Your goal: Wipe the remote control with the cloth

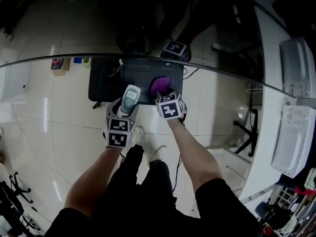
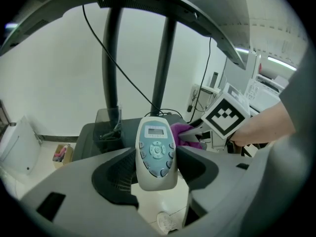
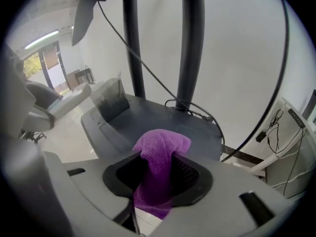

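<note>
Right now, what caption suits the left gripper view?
Left gripper holds the remote; right gripper holds purple cloth beside it.

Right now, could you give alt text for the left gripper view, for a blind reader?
The left gripper holds a white remote between its jaws, buttons toward the camera. Close at its right, the right gripper holds a purple cloth, over a dark table.

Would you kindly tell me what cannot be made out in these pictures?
- Button labels on the remote control: left gripper view, too small and blurred.
- Back of the remote control: left gripper view, faces away.
- Whether the cloth touches the remote control: head view, too small; left gripper view, the remote control covers the cloth's near edge.
- Contents of the small box on the floor: head view, too small.
</note>
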